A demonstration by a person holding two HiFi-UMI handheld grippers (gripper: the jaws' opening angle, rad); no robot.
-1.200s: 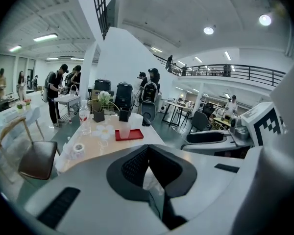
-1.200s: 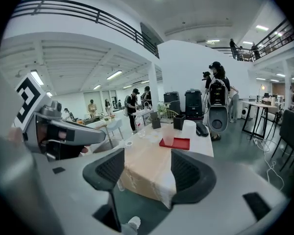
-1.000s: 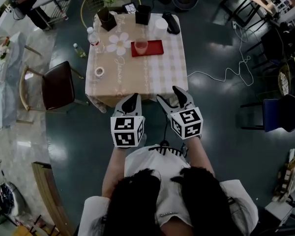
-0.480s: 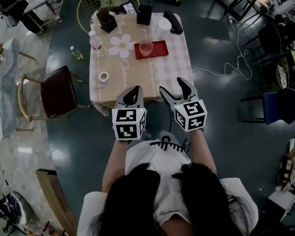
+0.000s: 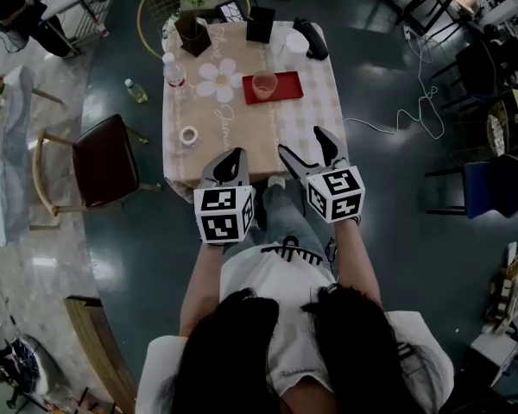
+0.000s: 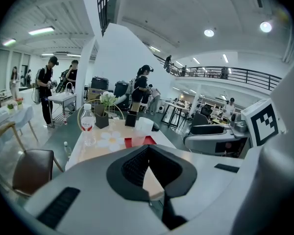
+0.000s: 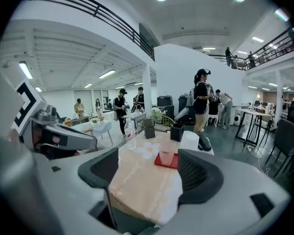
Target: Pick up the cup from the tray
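Person stands at the near edge of the table [image 5: 268, 141], 2 grippers held out in front and tipped down toward the top.

Left gripper [image 5: 236, 156]: jaws pressed together, nothing in them. Reads as parked, not the working tool.

Right gripper [image 5: 304, 143]: jaws spread wide and have just been opening, nothing between them. Probably pre-set for the cup's width.

Both tips sit over the table's near edge, well short of the target.

Tape roll [image 5: 188, 134] and bottle [image 5: 171, 65] sit off to the left, clear of a straight reach.

Cup [image 5: 264, 83] stands upright on the red tray [image 5: 287, 87] in the far half of the table. In the right gripper view it lines up in the gap between the jaws, so the right one looks like the picker.

Judgement: approach phase, 1 reach left before any grip.
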